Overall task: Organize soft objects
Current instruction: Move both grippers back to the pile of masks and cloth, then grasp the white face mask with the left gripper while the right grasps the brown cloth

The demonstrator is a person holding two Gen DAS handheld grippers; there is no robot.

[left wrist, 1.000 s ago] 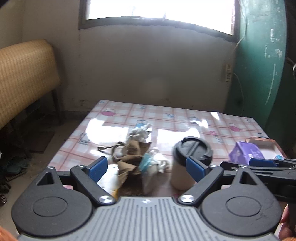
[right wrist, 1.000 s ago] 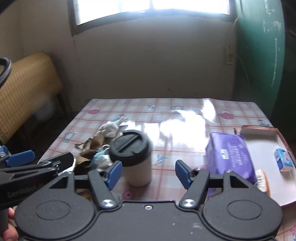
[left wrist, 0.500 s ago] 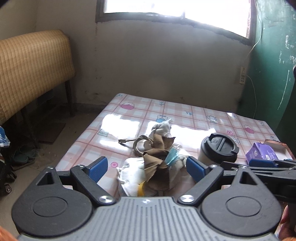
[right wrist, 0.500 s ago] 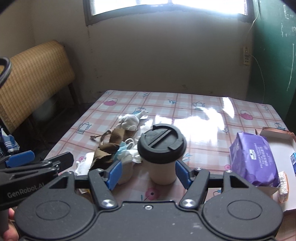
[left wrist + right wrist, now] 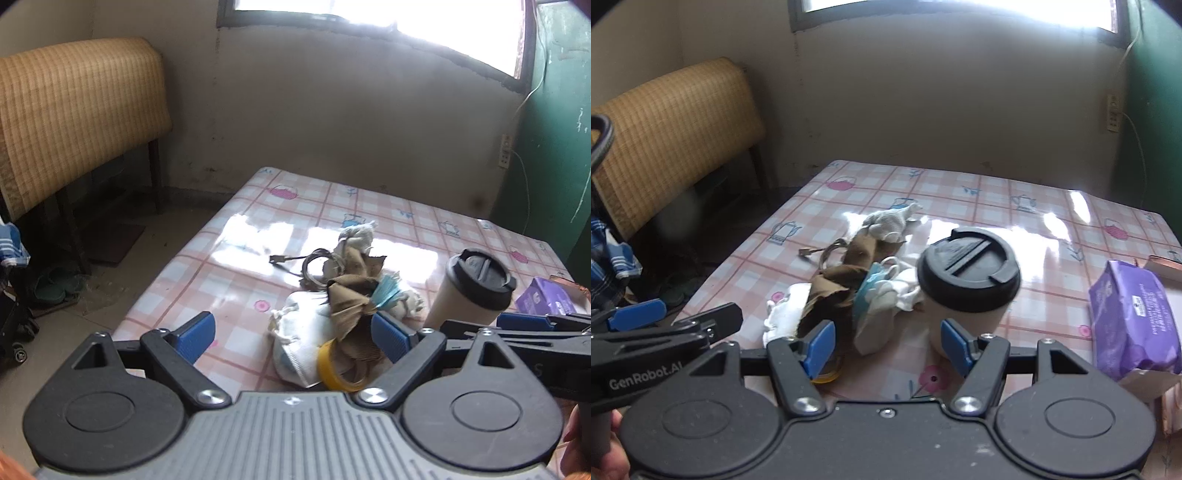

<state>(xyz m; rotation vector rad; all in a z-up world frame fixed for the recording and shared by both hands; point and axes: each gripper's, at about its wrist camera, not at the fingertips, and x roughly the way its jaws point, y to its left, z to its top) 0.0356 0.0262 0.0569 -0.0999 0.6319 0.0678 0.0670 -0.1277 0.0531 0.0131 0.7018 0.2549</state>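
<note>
A heap of soft things lies on the pink checked table [image 5: 295, 214]: a white face mask [image 5: 301, 332], a brown cloth [image 5: 351, 299], a light blue mask [image 5: 386, 293] and a grey-white sock [image 5: 356, 236]. The same heap shows in the right wrist view, with the brown cloth [image 5: 842, 280] and the sock [image 5: 890, 221]. My left gripper [image 5: 291, 332] is open and empty, just before the white mask. My right gripper [image 5: 888, 345] is open and empty, near the heap and the cup.
A cup with a black lid [image 5: 967, 284] stands right of the heap. A purple packet [image 5: 1130, 317] lies by a cardboard tray at the right. A yellow tape roll [image 5: 334, 369] and a coiled cable [image 5: 314, 264] lie in the heap. A wicker headboard [image 5: 74, 110] stands left.
Both grippers have swung left and drawn back a little. The heap now sits between the left fingers, and the cup has shifted right in both views. Both stay open.
</note>
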